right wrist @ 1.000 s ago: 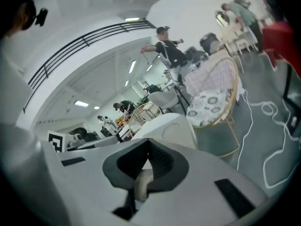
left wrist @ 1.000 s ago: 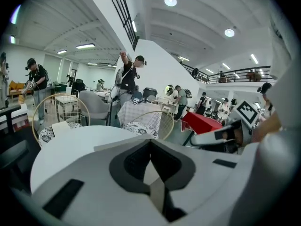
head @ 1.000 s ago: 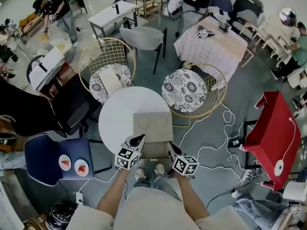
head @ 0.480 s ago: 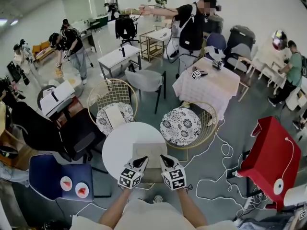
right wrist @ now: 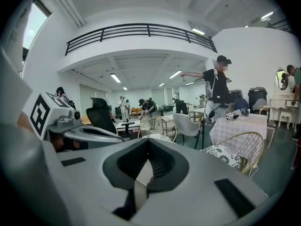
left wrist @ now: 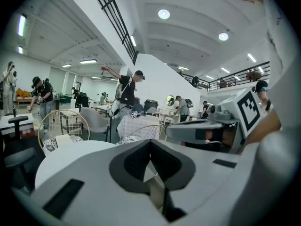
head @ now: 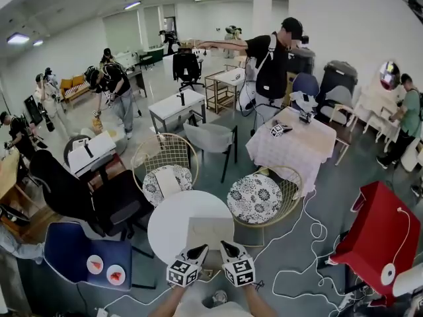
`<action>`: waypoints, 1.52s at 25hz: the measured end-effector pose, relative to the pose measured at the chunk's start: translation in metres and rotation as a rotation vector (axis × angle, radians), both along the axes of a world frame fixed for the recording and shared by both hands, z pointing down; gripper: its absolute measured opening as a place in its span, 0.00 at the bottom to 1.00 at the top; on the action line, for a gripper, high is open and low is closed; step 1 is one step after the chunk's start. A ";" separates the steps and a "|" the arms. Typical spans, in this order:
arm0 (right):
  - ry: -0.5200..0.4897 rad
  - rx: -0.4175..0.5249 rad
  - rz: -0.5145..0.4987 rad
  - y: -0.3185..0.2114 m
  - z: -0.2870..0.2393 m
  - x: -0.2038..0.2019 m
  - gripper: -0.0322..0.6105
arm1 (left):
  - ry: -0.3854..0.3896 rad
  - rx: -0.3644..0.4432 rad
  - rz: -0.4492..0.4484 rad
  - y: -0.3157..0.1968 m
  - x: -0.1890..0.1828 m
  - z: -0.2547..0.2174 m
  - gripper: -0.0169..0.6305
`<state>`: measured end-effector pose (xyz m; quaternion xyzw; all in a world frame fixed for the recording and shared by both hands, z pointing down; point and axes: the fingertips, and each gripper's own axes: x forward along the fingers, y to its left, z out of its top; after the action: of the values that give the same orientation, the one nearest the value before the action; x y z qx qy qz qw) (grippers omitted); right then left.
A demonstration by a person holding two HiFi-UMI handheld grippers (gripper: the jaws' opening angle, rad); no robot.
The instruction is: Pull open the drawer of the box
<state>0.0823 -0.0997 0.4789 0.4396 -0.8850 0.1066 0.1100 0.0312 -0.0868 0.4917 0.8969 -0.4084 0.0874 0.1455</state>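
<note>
The box [head: 210,232] is a flat beige case lying on the round white table [head: 173,222], at the side nearest me. My left gripper [head: 200,249] and right gripper [head: 225,246] are side by side just in front of the box's near edge, tips pointing at it. I cannot make out the drawer front, which is hidden behind the grippers. In the left gripper view the left gripper [left wrist: 154,180] has its jaws closed together with nothing between them. The right gripper [right wrist: 140,175] looks the same in its own view. A sliver of beige shows past each pair of jaws.
Two gold wire chairs with patterned cushions [head: 165,180] [head: 256,198] stand behind the table. A black office chair [head: 99,200] and a blue seat [head: 86,256] are at the left, a red stand [head: 380,233] at the right. Cables [head: 304,243] trail on the floor. Several people stand further back.
The head view has tilted up and now takes in more of the room. Both grippers have drawn together from the box's two near corners to the middle of its front.
</note>
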 end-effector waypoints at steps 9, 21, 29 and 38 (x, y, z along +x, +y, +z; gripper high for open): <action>0.002 0.026 0.020 0.064 -0.012 -0.007 0.07 | 0.011 0.036 0.011 0.055 -0.001 -0.012 0.04; 0.010 0.017 0.040 0.226 0.003 -0.036 0.07 | 0.035 0.040 0.001 0.210 -0.029 -0.006 0.05; 0.001 0.012 0.061 0.292 0.009 -0.037 0.07 | 0.031 0.019 0.012 0.283 -0.030 0.008 0.05; 0.006 0.037 0.085 0.316 -0.003 -0.030 0.07 | 0.019 0.050 0.045 0.305 -0.022 -0.003 0.04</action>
<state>0.0520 0.2158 0.4757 0.4790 -0.8671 0.0937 0.0998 0.0089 0.2177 0.4886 0.9100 -0.3888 0.0718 0.1248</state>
